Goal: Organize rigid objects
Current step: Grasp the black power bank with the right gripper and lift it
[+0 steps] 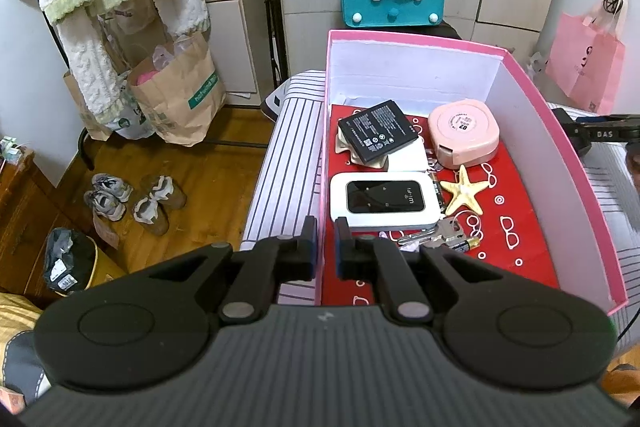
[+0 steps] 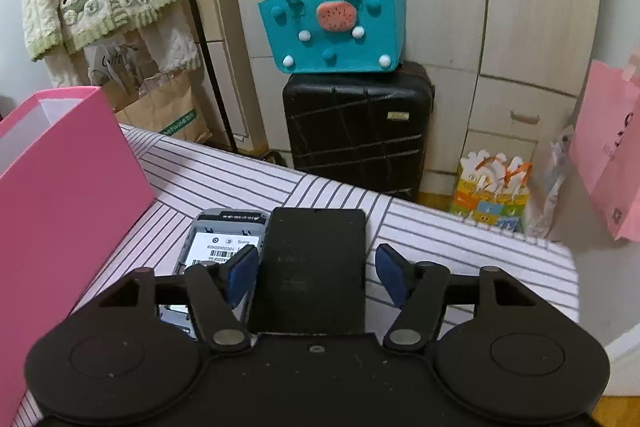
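Observation:
A pink box (image 1: 400, 37) with a red lining stands on the striped cloth. Inside lie a black battery (image 1: 378, 131), a pink tape dispenser (image 1: 464, 133), a white Wi-Fi router (image 1: 384, 201), a starfish (image 1: 464, 191), keys (image 1: 444, 231) and a small AA cell (image 1: 466, 245). My left gripper (image 1: 325, 239) straddles the box's left wall and is shut on it. In the right wrist view my right gripper (image 2: 316, 271) stands open over a flat black slab (image 2: 316, 247) lying between its fingers; the right pad is clear of it. A grey device (image 2: 224, 239) with a barcode label lies beside the slab, partly under the left finger.
The pink box's outer side (image 2: 72, 187) rises close on the left of the right gripper. Behind the striped cloth (image 2: 460, 239) stand a black suitcase (image 2: 356, 131) with a teal bag (image 2: 332, 27) on top. Shoes (image 1: 132, 203) and paper bags (image 1: 180, 103) sit on the wooden floor.

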